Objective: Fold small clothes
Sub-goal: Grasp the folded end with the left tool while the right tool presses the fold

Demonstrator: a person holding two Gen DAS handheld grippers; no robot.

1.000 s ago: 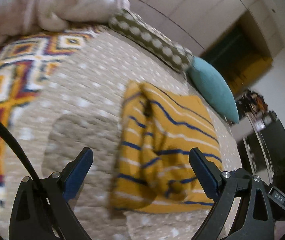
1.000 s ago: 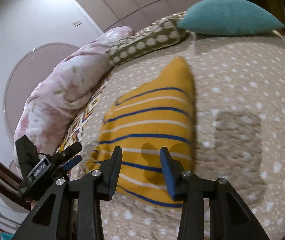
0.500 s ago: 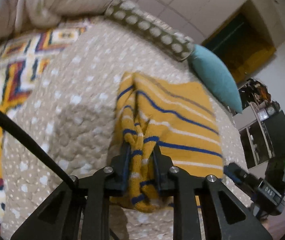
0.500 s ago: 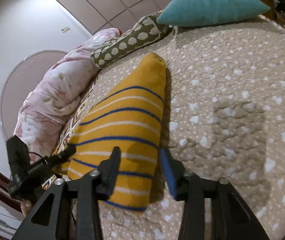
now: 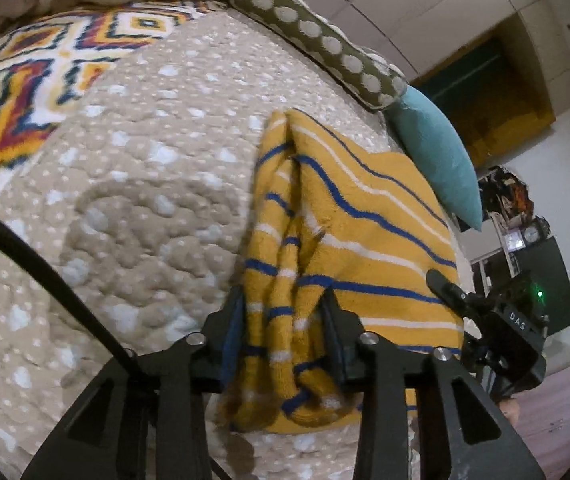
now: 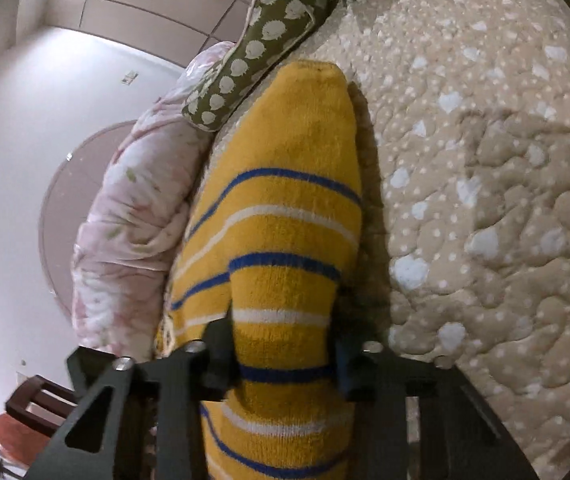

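A small yellow garment with blue and white stripes (image 5: 365, 232) lies on a beige dotted quilt (image 5: 145, 200). My left gripper (image 5: 283, 320) is shut on the garment's bunched near-left edge. My right gripper (image 6: 285, 340) is shut on the garment's near-right edge (image 6: 285, 240), which is raised off the quilt (image 6: 485, 200) and fills the middle of the right wrist view. The right gripper's body (image 5: 497, 332) shows at the right of the left wrist view.
A green dotted bolster (image 5: 325, 44) and a teal pillow (image 5: 437, 152) lie at the far side of the bed. A pink floral duvet (image 6: 133, 216) is heaped at the left. A patterned blanket (image 5: 25, 80) covers the quilt's left part. A wooden chair (image 6: 41, 400) stands beside the bed.
Both grippers came down onto the garment's near edge and closed on it. The right one has lifted its side off the quilt.
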